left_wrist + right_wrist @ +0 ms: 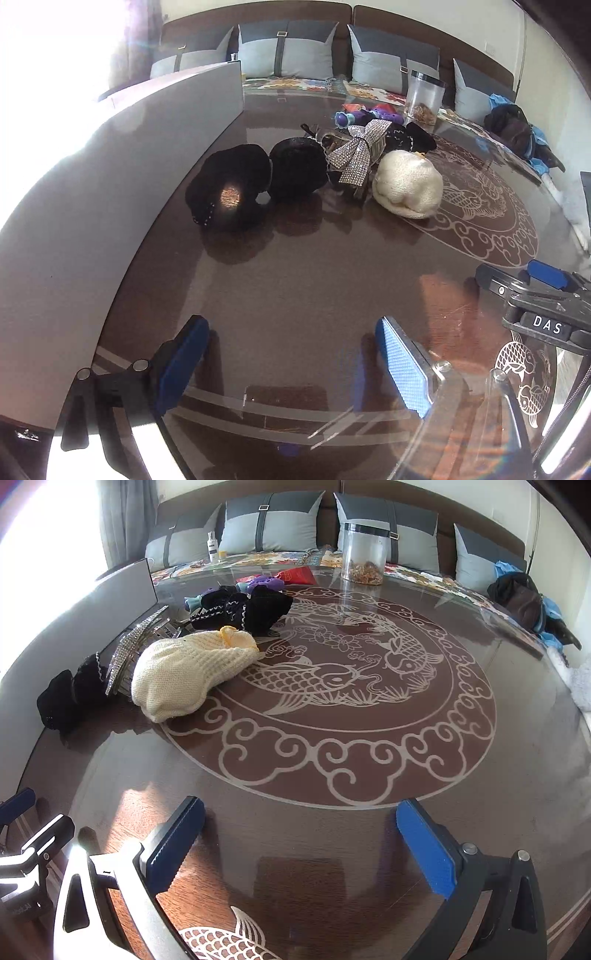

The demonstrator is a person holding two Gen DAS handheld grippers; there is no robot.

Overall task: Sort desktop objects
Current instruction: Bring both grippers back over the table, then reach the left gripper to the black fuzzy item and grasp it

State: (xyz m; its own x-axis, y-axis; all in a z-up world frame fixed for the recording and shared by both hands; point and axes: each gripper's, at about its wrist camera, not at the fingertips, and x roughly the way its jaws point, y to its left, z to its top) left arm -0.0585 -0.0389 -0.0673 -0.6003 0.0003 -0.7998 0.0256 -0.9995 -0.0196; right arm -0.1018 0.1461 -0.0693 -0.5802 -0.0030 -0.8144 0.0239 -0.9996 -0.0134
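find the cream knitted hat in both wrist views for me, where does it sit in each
Left wrist view: the cream knitted hat lies right of centre, just right of the rhinestone bow, at the edge of the fish pattern.
Right wrist view: the hat lies left of centre, on the pattern's left rim, with the bow at its left.
Shared landmark: the clear jar at the table's far side.
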